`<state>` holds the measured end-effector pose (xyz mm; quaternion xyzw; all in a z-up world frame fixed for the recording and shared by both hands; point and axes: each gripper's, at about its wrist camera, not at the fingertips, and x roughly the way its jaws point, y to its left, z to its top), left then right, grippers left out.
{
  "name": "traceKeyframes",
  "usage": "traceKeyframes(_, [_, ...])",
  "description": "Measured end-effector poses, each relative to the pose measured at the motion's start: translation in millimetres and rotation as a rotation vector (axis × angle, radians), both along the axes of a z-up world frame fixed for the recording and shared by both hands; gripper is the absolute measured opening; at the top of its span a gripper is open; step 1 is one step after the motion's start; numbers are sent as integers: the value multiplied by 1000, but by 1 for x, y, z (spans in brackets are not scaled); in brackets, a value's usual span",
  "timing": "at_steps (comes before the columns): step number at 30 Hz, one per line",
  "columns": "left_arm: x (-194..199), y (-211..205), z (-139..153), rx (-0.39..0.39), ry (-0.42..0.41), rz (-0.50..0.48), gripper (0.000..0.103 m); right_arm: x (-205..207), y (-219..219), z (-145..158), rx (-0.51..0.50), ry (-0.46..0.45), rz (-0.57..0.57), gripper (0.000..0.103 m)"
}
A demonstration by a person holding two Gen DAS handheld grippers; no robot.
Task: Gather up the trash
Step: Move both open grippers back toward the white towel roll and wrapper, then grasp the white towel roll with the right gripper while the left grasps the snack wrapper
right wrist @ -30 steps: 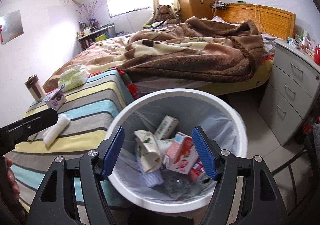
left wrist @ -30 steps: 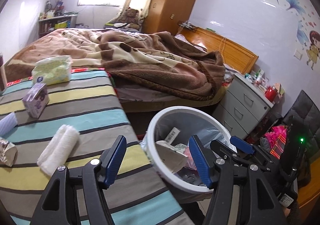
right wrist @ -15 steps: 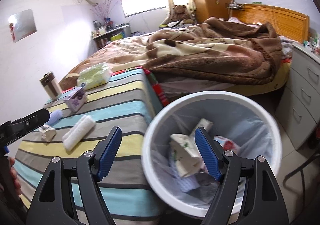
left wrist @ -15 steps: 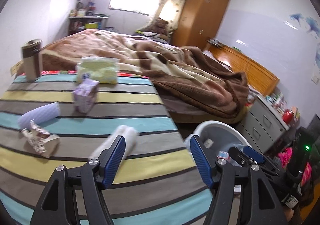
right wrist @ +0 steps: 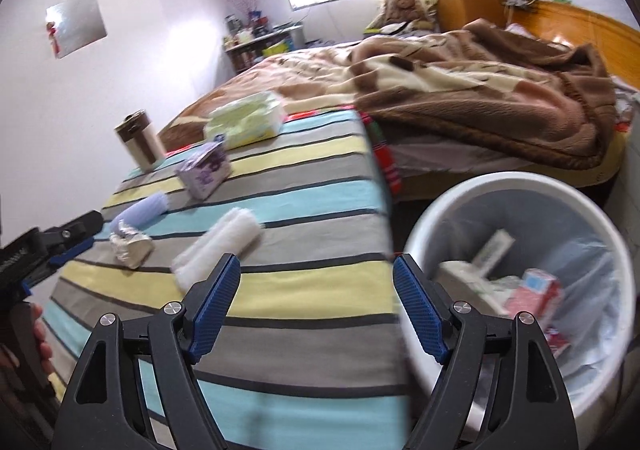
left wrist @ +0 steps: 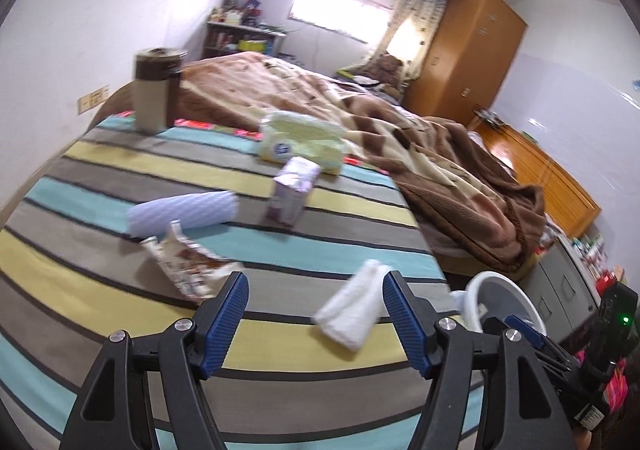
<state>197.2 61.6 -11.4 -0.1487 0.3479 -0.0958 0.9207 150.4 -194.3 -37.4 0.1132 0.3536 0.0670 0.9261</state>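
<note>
Left wrist view: striped tabletop [left wrist: 120, 161] fills the frame; only a sliver of the white trash bin [left wrist: 476, 290] shows past the right edge of the tabletop. Right wrist view: the bin [right wrist: 448, 217] is seen from above, lined with a bag, holding cartons [right wrist: 536, 290] and paper; the left gripper [right wrist: 76, 238] and fingers of the person's hand [right wrist: 40, 334] show at the left border. Still on the tabletop: white rolled cloth [left wrist: 356, 310] near the right edge, torn snack wrapper [left wrist: 184, 258], pale blue roll [left wrist: 184, 209], small purple carton [left wrist: 294, 189], tissue pack [left wrist: 300, 141] near the far edge, brown cup [left wrist: 154, 89] at the far left corner. Against the frames a second ago: both views have swung off the bin toward the tabletop; the bin sat centred between the right fingers then, now it sits to their right. Left gripper [left wrist: 314, 314]: jaws have just been opening, spread, nothing pinched; the white cloth lies ahead of them, untouched. Right gripper [right wrist: 316, 298]: jaws have just been opening, spread wide, empty, over the tabletop's near right part.
</note>
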Motion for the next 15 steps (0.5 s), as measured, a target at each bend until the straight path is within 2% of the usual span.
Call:
traceKeyframes(9, [9, 46, -23, -21, 60, 93, 70, 32, 33, -14, 67, 103, 71, 80])
traceKeyframes(15, [19, 63, -31, -43, 81, 127, 70, 53, 56, -23, 52, 148, 86, 80])
